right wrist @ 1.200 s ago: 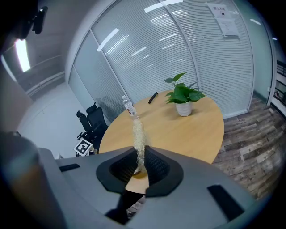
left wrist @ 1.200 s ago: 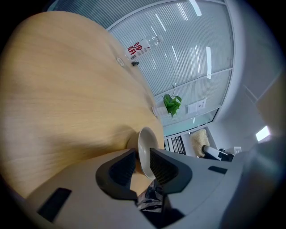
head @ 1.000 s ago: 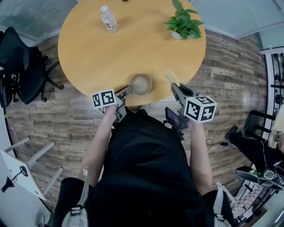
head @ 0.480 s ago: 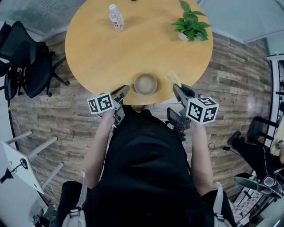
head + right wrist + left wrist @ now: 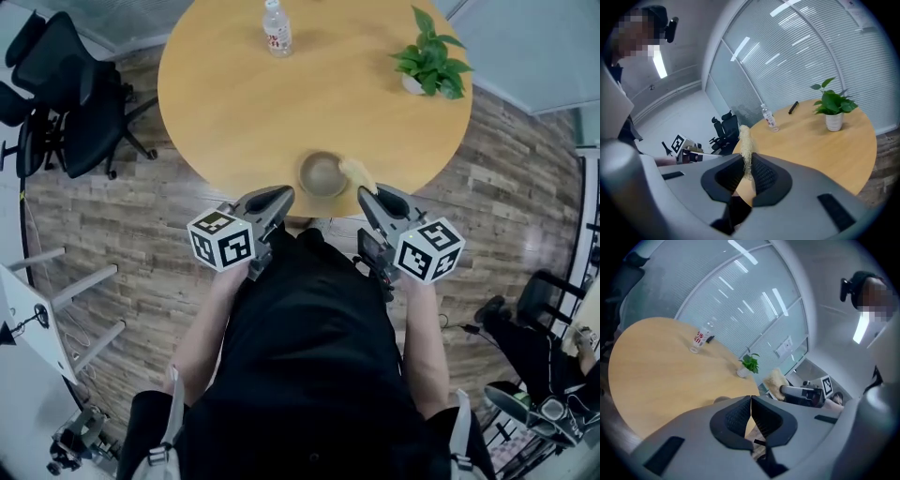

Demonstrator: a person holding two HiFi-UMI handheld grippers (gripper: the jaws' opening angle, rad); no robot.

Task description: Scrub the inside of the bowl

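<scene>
The left gripper [image 5: 281, 195] was held off the near edge of the round wooden bench [image 5: 234, 103]. Its fingers [image 5: 735, 420] had just closed and met tip to tip with nothing between them. The right gripper [image 5: 367, 193] had its fingers [image 5: 761, 178] clamped on a pale, fibrous scrubber [image 5: 746, 140], which stuck out past the fingertips. The bowl [image 5: 323, 174] sat upright on the bench close to its near edge, ahead of both sets of fingers and between them. It lay just right of the left fingertips and apart from them. The scrubber's free end was at the bowl's right rim, though whether it touched could not be told. Well beyond the fingers stood a water bottle [image 5: 276, 28] and a potted plant [image 5: 431, 64].
</scene>
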